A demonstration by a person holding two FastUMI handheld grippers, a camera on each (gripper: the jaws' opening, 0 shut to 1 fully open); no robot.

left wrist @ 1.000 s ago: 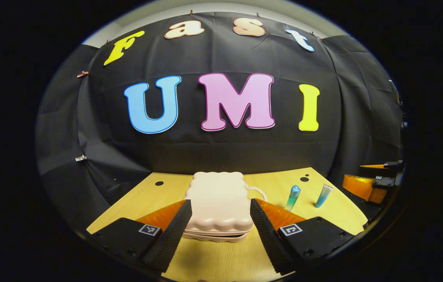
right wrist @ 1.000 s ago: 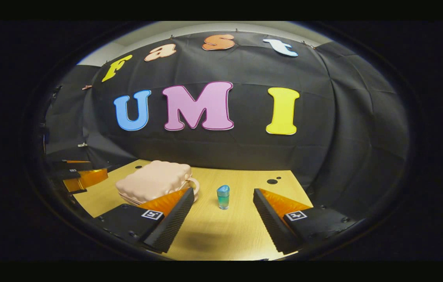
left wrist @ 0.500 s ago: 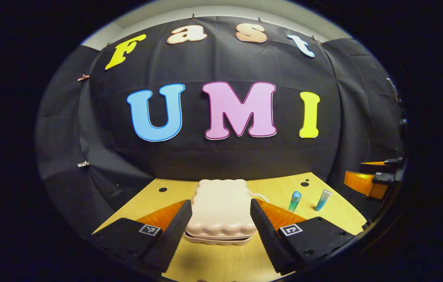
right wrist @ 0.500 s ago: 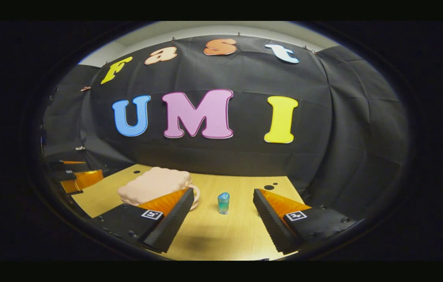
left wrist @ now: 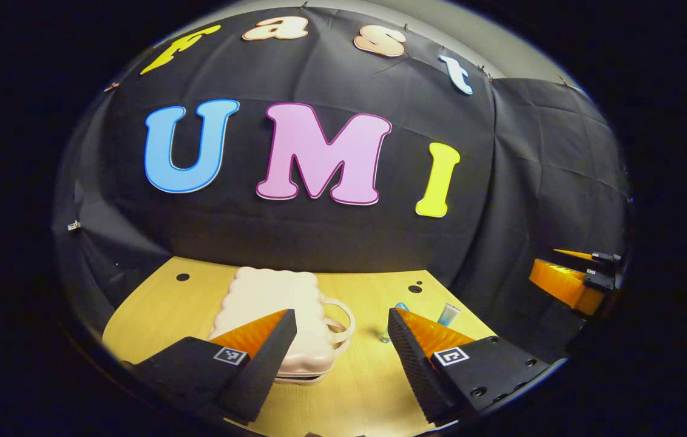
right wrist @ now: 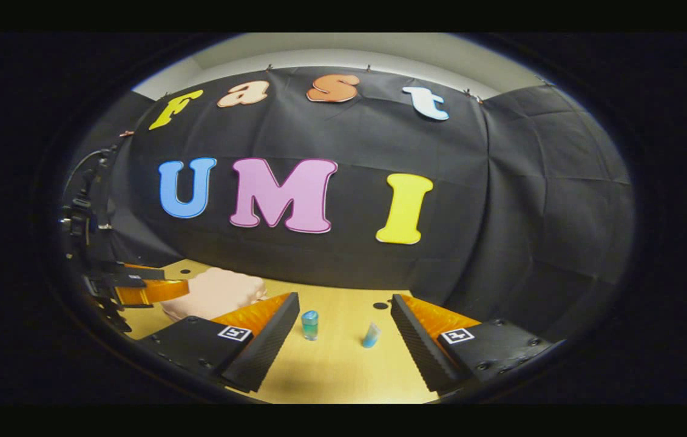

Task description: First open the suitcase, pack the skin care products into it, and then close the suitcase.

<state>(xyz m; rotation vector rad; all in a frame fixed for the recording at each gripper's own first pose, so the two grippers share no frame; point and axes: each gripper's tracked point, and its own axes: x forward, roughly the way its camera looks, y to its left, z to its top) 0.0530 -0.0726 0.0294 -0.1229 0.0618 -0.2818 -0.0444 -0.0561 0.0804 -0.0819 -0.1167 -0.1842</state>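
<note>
**Both grippers spread above the near table edge; suitcase closed**

1. My left gripper [left wrist: 342, 331], in the left gripper view: jaws wide apart, nothing between them, raised over the near edge of the table [left wrist: 368, 388]. My left-hand finger [left wrist: 261, 358] overlaps the near right corner of the suitcase [left wrist: 270, 303] in the picture; I cannot tell whether it touches it.

2. Suitcase, same view: a pale pink case with scalloped edges, lying flat with its two halves closed. Its long axis runs from the near edge toward the far edge of the table. The loop handle [left wrist: 340, 321] sticks out of its right side, toward the middle of the table.

3. Beyond my right-hand finger [left wrist: 413, 358], same view: two small bluish tubes near the right edge of the table. The nearer tube [left wrist: 387, 332] is mostly hidden by the finger; the farther tube [left wrist: 448, 314] stands tilted. My other gripper's fingers [left wrist: 565, 282] show at the far right, off the table edge.

4. My right gripper [right wrist: 343, 331], in the right gripper view: jaws wide apart, empty, over the near edge of the table [right wrist: 337, 370]. This view gives the two tubes clearly between my fingers: the left tube [right wrist: 309, 325] stands upright, the right tube [right wrist: 371, 335] leans to the right, top end uppermost. They stand apart.

5. Farther left, right gripper view: the suitcase [right wrist: 216, 291] sits toward the left edge of the table, handle hidden. My left gripper [right wrist: 143, 285] is in front of its left end, seen side-on.
</note>
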